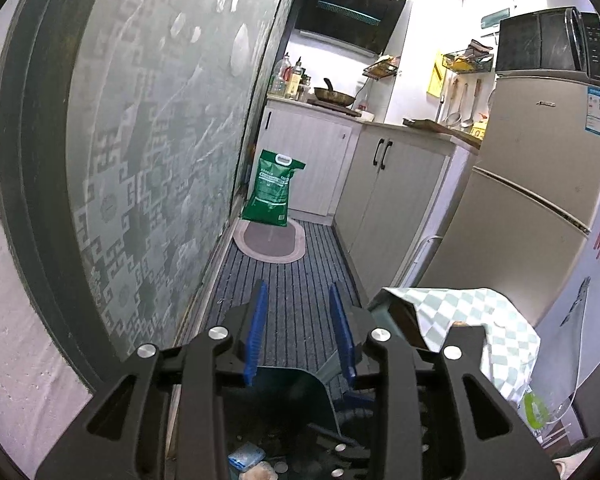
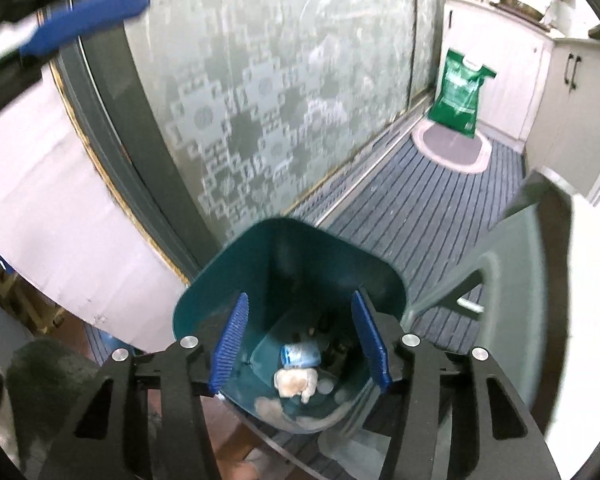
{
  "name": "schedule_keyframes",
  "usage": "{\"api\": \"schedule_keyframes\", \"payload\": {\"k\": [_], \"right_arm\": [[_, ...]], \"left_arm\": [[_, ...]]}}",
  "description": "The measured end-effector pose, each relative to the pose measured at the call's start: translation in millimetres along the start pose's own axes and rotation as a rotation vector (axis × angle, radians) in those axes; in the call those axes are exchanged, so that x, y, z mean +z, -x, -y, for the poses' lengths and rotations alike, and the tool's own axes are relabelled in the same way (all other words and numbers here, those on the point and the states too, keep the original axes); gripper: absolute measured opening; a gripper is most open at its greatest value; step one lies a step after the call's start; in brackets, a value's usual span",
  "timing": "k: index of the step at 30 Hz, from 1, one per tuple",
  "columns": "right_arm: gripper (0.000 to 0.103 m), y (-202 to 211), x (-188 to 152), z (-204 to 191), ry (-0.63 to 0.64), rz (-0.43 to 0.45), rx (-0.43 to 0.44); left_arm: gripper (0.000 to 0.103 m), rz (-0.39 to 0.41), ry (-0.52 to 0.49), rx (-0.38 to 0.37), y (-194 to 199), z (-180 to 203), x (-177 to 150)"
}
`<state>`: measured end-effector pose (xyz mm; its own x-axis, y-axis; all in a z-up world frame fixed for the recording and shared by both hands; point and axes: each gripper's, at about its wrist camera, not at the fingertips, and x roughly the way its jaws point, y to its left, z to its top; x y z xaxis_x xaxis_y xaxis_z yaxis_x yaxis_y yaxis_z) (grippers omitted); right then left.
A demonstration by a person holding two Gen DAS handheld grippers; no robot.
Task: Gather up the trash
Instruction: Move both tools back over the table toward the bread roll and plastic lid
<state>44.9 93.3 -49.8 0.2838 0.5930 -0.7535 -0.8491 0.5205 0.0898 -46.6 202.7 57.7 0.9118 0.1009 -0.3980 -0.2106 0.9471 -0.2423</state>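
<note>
Teal dustpan (image 2: 288, 280) sits below the right tool (image 2: 302, 340), tipped up w/ mouth toward camera; blue wrapper (image 2: 300, 354) & pale crumpled scrap (image 2: 296, 384) lie in its base. Right tool's blue fingers (image 2: 230, 344) spread wide either side of the pan; can't tell if touching. Left tool (image 1: 302, 332) open, holding nothing, over striped floor mat (image 1: 292, 280). Green bag (image 1: 272, 190) stands against cabinet (image 1: 312, 160) beyond.

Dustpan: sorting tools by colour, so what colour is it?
Dark teal dustpan, clearest in the right wrist view.
</note>
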Motion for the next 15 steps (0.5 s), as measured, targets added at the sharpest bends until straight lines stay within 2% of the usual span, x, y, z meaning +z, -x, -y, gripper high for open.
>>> {"api": "schedule_keyframes", "payload": {"k": [7, 15], "right_arm": [[0.051, 53.0, 7.0, 32.2, -0.039, 0.113, -0.064], [0.049, 100.1, -3.4, 79.9, -0.098, 0.186, -0.161]], "left_arm": [[0.038, 0.017, -0.022, -0.026, -0.9, 27.2, 4.7], [0.044, -0.008, -0.076, -0.070, -17.8, 71.7, 1.4]]}}
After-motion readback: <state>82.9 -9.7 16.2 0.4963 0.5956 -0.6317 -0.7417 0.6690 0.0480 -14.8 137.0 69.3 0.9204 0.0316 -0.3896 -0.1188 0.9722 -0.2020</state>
